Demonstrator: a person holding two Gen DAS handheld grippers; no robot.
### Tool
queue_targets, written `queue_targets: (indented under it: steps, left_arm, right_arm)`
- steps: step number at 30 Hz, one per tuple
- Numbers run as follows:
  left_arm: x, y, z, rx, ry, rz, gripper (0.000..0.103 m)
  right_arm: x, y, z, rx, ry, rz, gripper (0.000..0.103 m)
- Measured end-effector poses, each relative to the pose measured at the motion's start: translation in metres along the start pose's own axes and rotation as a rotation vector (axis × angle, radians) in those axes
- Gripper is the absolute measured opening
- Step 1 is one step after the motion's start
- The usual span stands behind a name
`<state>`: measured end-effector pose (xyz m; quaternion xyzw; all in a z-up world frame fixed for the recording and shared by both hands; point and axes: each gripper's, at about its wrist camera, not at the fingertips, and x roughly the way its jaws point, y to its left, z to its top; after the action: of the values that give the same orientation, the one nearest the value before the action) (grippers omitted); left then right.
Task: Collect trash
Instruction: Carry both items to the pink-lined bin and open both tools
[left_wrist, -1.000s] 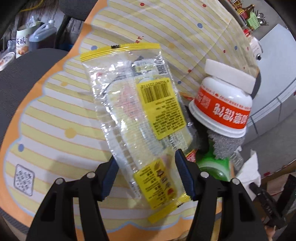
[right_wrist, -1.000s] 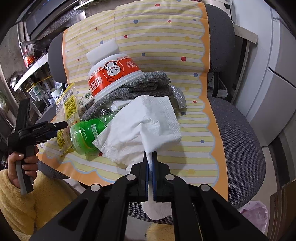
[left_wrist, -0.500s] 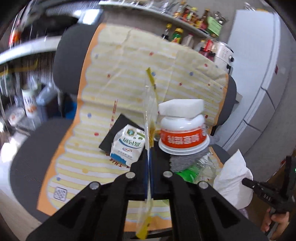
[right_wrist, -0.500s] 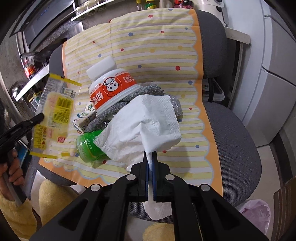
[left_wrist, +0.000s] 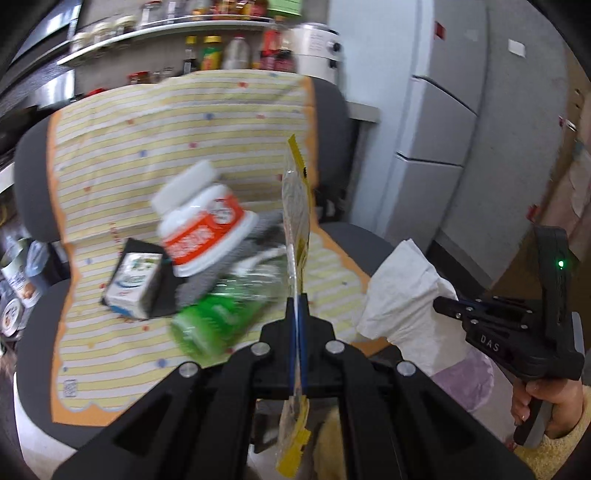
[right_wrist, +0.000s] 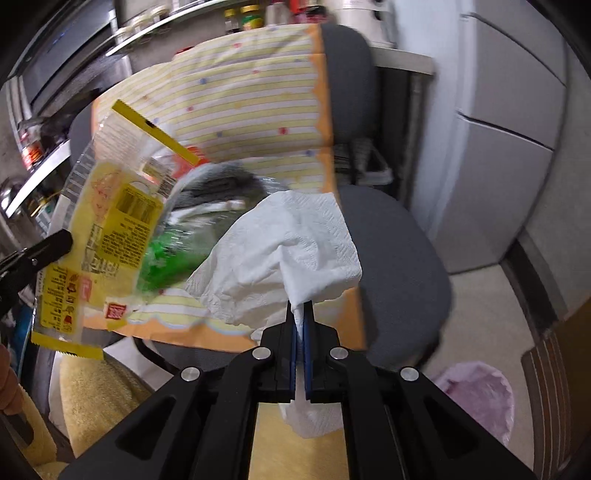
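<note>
Right gripper: fingers clamped on a crumpled white paper napkin. Left of them, the left gripper grips a clear-and-yellow plastic wrapper. Beyond, a striped cloth covers a grey office chair. Lower right of the fingers, a purple-lined trash bin.

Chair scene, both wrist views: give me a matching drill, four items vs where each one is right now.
Items:
1. clear and yellow wrapper
2. white paper napkin
3. green bottle
4. bin with the purple liner

Places:
a. on the floor beside the chair
b. clamped in the left gripper
c. lying on the striped cloth on the chair seat
d. clamped in the right gripper

Pairs: 1-b, 2-d, 3-c, 4-a
</note>
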<state>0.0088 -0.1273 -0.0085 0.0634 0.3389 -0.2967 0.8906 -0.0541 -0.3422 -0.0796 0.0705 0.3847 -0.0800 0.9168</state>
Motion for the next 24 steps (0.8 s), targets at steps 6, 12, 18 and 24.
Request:
queue_targets:
  steps: [6, 12, 18, 24]
  left_arm:
    - [0.038, -0.07, 0.007, 0.121, 0.025, -0.136, 0.0]
    - [0.07, -0.138, 0.005, 0.222, 0.06, -0.277, 0.0]
    - [0.095, -0.197, -0.013, 0.296, 0.12, -0.391, 0.0]
    - [0.122, -0.242, -0.031, 0.344, 0.176, -0.473, 0.0]
  right_arm:
    - [-0.015, -0.066, -0.031, 0.121, 0.022, -0.116, 0.003]
    - [-0.031, -0.124, -0.068, 0.244, 0.048, -0.228, 0.003]
    - [-0.037, -0.162, -0.106, 0.334, 0.106, -0.33, 0.003]
    - [-0.037, -0.194, -0.134, 0.439, 0.136, -0.38, 0.003]
